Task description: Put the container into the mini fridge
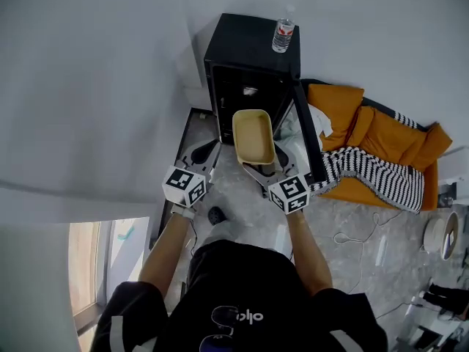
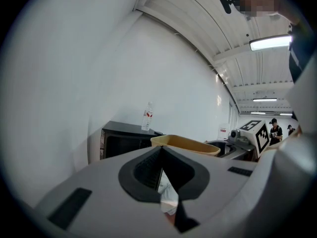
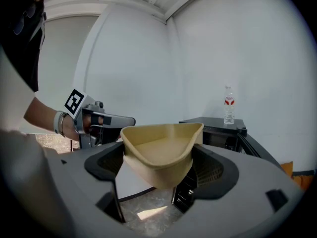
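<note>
Holding the container (image 1: 254,136) before the open mini fridge (image 1: 249,50).
Right gripper (image 1: 265,169) fingers (image 3: 213,168) clamped the tan container's near end, just outside the doorway; left gripper (image 1: 203,154) fingers (image 2: 144,168) were closed, empty; a bottle (image 1: 283,34) stood on top.

tan container (image 1: 253,134), perhaps plastic – before open mini fridge (image 1: 245,50)

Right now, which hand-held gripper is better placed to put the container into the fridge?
Right. The right hand-held gripper holds the container in front of the open fridge. The left hand-held gripper is shut and empty beside it.
</note>
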The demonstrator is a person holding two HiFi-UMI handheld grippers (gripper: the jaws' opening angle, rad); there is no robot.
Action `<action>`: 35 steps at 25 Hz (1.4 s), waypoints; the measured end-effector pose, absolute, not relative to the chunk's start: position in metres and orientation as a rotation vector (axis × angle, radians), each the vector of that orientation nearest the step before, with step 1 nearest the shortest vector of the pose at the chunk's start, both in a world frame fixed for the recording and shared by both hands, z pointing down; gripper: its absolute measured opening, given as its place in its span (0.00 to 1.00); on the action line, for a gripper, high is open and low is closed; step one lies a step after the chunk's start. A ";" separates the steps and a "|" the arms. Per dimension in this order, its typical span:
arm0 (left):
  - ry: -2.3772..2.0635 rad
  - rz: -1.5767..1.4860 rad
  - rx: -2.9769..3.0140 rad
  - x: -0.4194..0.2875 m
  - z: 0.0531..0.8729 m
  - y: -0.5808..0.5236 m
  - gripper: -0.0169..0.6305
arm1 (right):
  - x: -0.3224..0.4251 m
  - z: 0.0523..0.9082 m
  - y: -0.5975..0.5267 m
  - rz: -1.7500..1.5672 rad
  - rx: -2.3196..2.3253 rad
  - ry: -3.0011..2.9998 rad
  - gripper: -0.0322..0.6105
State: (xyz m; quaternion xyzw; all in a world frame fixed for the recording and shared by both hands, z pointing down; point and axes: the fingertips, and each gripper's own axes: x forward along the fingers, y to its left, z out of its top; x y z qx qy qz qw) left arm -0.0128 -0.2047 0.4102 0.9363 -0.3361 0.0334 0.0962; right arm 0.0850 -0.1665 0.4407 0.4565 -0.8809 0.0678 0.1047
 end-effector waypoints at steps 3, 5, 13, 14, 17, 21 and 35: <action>-0.977 0.091 2.775 -0.033 0.409 -0.230 0.04 | 0.065 0.439 -0.190 0.203 1.359 -2.583 0.74; -0.965 0.091 2.771 -0.043 0.409 -0.245 0.04 | 0.056 0.439 -0.205 0.211 1.371 -2.571 0.74; -0.904 0.099 2.768 -0.071 0.423 -0.279 0.04 | 0.029 0.448 -0.244 0.227 1.413 -2.531 0.74; -0.901 0.097 2.766 -0.073 0.426 -0.281 0.04 | 0.026 0.450 -0.246 0.227 1.411 -2.528 0.74; -0.894 0.091 2.762 -0.078 0.432 -0.282 0.04 | 0.022 0.455 -0.249 0.224 1.411 -2.519 0.74; -0.887 0.091 2.755 -0.085 0.439 -0.284 0.04 | 0.019 0.461 -0.254 0.228 1.418 -2.507 0.74; -0.972 0.066 2.736 -0.110 0.444 -0.287 0.04 | 0.003 0.467 -0.259 0.213 1.366 -2.531 0.74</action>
